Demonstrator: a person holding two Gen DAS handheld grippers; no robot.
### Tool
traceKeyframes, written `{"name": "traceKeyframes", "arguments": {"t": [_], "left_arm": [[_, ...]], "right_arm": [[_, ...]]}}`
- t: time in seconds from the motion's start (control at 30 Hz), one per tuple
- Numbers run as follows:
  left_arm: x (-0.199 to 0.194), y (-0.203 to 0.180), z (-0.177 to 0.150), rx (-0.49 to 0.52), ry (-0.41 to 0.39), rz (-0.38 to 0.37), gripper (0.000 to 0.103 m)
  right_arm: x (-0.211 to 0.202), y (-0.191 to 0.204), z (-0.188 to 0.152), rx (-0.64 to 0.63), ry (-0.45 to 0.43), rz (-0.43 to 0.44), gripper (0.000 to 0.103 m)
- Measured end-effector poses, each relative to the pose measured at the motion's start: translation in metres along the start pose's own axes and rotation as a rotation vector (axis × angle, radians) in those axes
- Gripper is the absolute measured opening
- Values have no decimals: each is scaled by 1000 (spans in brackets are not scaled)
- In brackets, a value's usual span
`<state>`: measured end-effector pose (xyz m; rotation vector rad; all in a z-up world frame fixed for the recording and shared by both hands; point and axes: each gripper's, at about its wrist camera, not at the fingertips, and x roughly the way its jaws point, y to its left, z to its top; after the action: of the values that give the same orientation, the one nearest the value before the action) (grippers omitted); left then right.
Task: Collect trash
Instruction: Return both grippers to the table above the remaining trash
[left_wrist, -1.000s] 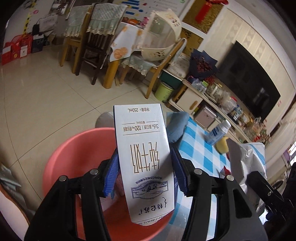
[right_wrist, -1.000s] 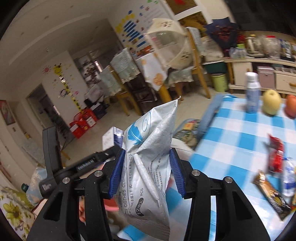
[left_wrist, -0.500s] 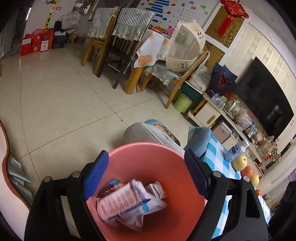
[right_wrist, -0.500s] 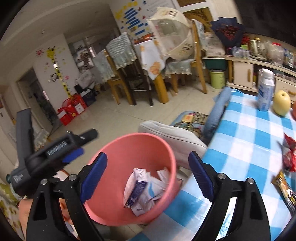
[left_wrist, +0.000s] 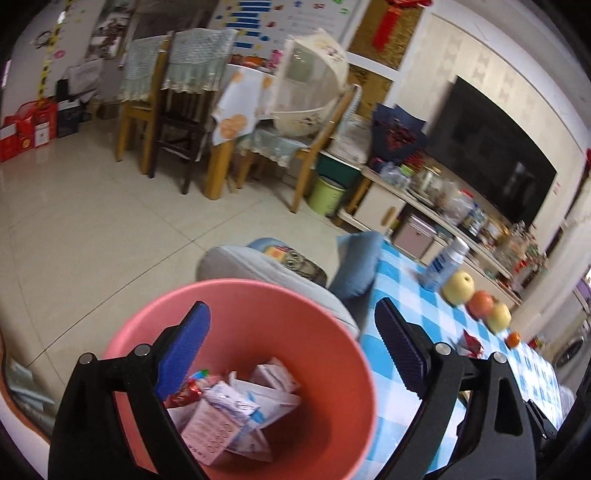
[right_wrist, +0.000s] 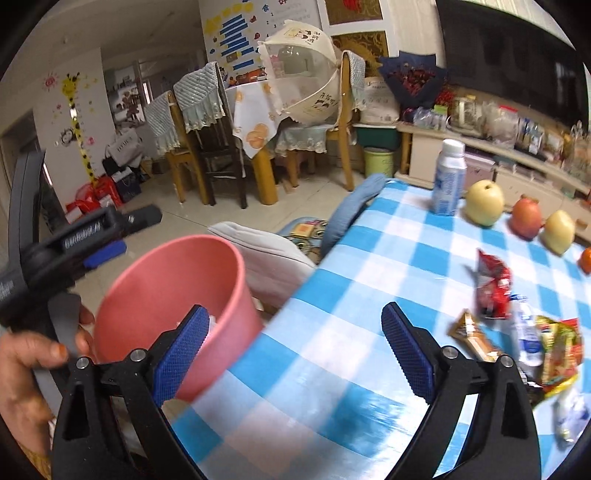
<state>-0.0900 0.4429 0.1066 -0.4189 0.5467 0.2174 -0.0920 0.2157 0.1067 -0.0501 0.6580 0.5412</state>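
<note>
A pink bucket (left_wrist: 325, 332) stands on the floor beside the table and holds a milk carton (left_wrist: 210, 432), a white pouch (left_wrist: 266, 398) and wrappers. My left gripper (left_wrist: 291, 350) is open and empty above the bucket. My right gripper (right_wrist: 291, 354) is open and empty, over the table edge beside the bucket (right_wrist: 155, 280). On the blue checked tablecloth (right_wrist: 369, 258) lie a red wrapper (right_wrist: 493, 284), a brown bar wrapper (right_wrist: 476, 339), a small plastic bottle (right_wrist: 526, 332) and a colourful packet (right_wrist: 559, 354). The left gripper also shows in the right wrist view (right_wrist: 122, 236).
A white bottle (right_wrist: 448, 181), two yellow pears (right_wrist: 484, 203), a red apple (right_wrist: 526, 221) and an orange stand at the table's far side. A grey cushioned stool (right_wrist: 266, 254) is behind the bucket. Dining chairs (left_wrist: 177, 110) and a green bin (left_wrist: 327, 195) are further off.
Both grippers opened: the milk carton and the silver pouch dropped into the bucket. Since then the right gripper has swung right, toward the table and its wrappers.
</note>
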Motion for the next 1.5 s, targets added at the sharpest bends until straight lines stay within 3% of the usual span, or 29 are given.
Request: {"name": "traceKeyframes", "arguments": {"t": [0.73,1.5], "left_arm": [[8,-93,-31,180,-8,-28,91],[22,-195,-75,410,36,-68,91]], "right_arm": [[-56,-56,-27,-71,-64,-160,96],[-91,-140,-48,37,-90,-239,96]]}}
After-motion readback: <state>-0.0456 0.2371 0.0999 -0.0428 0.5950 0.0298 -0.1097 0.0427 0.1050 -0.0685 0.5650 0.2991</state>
